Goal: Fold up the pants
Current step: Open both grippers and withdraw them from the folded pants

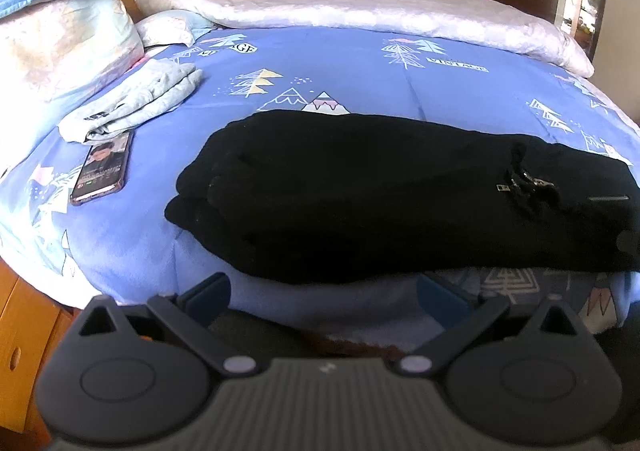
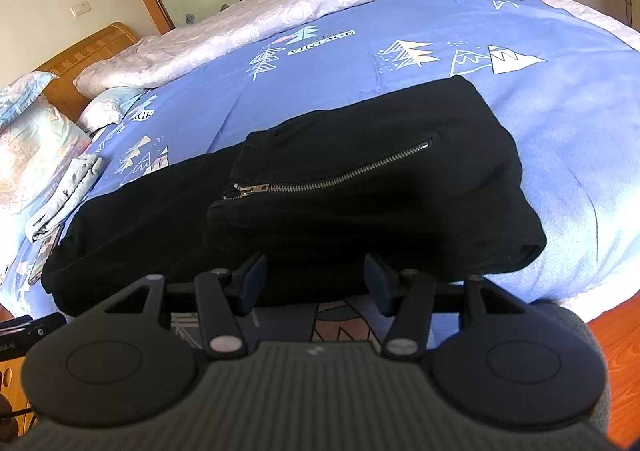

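Black pants (image 1: pixel 360 191) lie folded in a long bundle on the blue bed cover, near the bed's front edge. In the right wrist view the pants (image 2: pixel 320 191) show a silver zipper (image 2: pixel 340 175) on the top layer. My left gripper (image 1: pixel 324 291) is open and empty, just in front of the pants' near edge. My right gripper (image 2: pixel 316 283) is open and empty, its fingertips at the near edge of the pants, not holding cloth.
A phone (image 1: pixel 102 167) lies left of the pants beside a folded grey garment (image 1: pixel 132 103). Pillows (image 1: pixel 60 35) stand at the headboard. A white quilt (image 1: pixel 360 15) lies along the far side. Wooden floor (image 2: pixel 616 331) is at the right.
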Demonstrator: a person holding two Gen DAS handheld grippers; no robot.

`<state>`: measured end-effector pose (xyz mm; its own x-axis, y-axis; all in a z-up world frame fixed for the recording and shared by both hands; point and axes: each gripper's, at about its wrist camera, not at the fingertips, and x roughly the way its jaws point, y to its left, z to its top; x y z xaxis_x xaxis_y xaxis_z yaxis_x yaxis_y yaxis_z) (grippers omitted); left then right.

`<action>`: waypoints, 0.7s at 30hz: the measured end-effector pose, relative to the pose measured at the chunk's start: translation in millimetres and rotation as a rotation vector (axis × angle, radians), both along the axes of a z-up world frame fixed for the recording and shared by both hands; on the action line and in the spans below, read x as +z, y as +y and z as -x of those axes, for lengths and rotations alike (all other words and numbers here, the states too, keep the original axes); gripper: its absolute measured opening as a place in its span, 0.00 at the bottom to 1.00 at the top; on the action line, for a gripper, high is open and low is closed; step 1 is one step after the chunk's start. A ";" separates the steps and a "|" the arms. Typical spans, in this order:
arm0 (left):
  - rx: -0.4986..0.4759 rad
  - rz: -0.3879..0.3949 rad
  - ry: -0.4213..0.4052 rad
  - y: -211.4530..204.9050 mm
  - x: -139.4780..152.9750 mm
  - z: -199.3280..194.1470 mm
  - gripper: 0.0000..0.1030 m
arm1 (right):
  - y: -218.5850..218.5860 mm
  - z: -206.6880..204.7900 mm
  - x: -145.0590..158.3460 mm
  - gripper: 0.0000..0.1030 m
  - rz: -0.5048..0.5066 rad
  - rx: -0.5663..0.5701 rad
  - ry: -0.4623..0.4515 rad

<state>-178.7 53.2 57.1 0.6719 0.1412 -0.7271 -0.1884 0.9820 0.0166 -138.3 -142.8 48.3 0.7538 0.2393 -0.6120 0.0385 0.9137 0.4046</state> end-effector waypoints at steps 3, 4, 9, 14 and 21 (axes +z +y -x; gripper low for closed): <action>0.019 -0.005 0.011 4.1 -0.6 -2.3 0.99 | 0.4 0.6 0.4 0.55 0.002 0.006 -0.001; 0.028 -0.006 0.016 6.3 -1.1 -3.4 0.99 | 0.5 1.0 0.8 0.55 0.003 0.007 -0.003; 0.049 -0.009 0.027 12.2 -1.7 -5.4 0.99 | 0.5 0.5 0.6 0.55 0.005 0.004 -0.004; 0.032 -0.018 0.026 9.0 -1.7 -5.7 0.99 | -0.6 0.6 0.0 0.55 0.006 -0.001 -0.003; 0.038 -0.008 0.034 11.7 -2.7 -7.0 0.99 | 2.0 -0.2 -1.6 0.55 0.009 0.001 0.003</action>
